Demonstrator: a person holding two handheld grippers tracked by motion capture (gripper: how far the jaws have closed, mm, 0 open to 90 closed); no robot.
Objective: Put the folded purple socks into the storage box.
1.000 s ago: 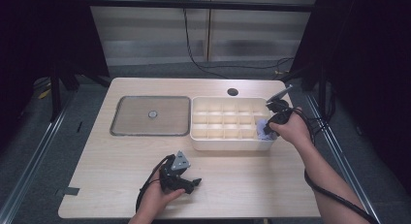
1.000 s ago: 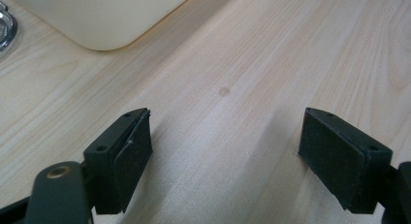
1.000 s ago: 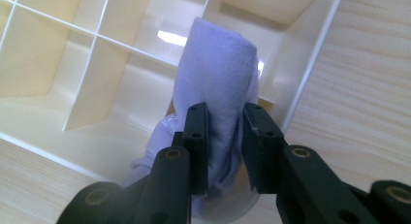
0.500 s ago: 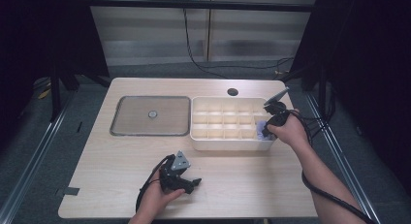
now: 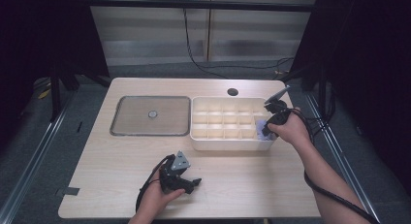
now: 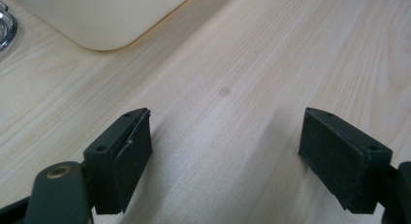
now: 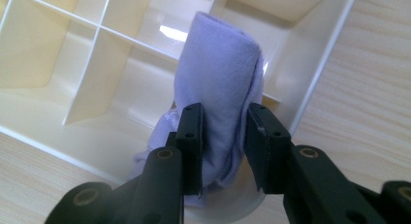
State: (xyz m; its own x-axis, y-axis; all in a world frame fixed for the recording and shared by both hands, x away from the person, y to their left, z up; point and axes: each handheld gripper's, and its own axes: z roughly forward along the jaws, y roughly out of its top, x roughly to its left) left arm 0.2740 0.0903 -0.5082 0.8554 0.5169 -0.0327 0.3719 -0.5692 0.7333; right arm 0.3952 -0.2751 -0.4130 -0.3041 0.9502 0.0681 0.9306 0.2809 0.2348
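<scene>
I can read no brand, label or writing on anything here. My right gripper (image 7: 224, 136) has the rolled lilac cloth (image 7: 225, 88) between its jaws. They have just been opening, yet the pads still lie against the roll's two sides, so I count it as held, lightly. The roll stands in the corner compartment of the cream divider tray (image 5: 228, 144) at the end nearest my right hand (image 5: 290, 129), the corner toward me. In the right gripper view its long axis runs away from my jaws, the rounded folded end pointing into the tray and leaning a little over the partition beyond, the looser end down at the compartment floor. My left gripper (image 6: 225, 158) rests on the bare wooden table (image 5: 271, 185) in front of the tray, jaws wide apart with nothing between them. Left of the tray lies a flat grey lid (image 5: 150, 115) with a small knob.
</scene>
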